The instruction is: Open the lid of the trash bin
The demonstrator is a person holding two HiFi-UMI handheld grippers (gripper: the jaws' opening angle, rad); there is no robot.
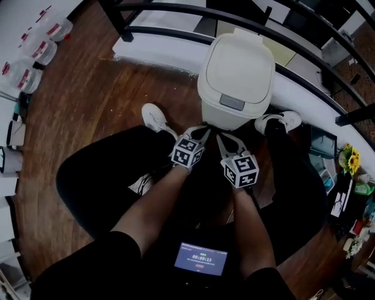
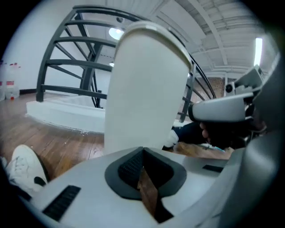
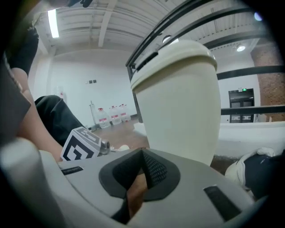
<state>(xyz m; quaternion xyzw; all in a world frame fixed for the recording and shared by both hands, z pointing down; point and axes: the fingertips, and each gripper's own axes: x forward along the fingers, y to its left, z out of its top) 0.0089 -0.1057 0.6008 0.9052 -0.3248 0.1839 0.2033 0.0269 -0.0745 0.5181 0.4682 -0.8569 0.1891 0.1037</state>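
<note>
Cream plastic trash bin (image 1: 236, 79), rounded, lid (image 1: 239, 61) down, just ahead of left gripper (image 1: 199, 132), right gripper (image 1: 225, 140); both closed, empty.

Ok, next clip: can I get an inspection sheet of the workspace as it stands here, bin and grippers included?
Surface: wooden floor, dark planks.
Job's things: cream trash bin upright on the floor; lid shut, grey push panel at its front edge.
Clutter: plastic bottles with red labels at far left; sunflowers and small items at far right.
Grippers: left gripper and right gripper both shut, nothing between the jaws, held low at the bin's front, below the lid.
Cables: nothing seen.
Surroundings: black railing on a white kerb behind the bin; person's white shoes either side; lit screen near the lap.
</note>
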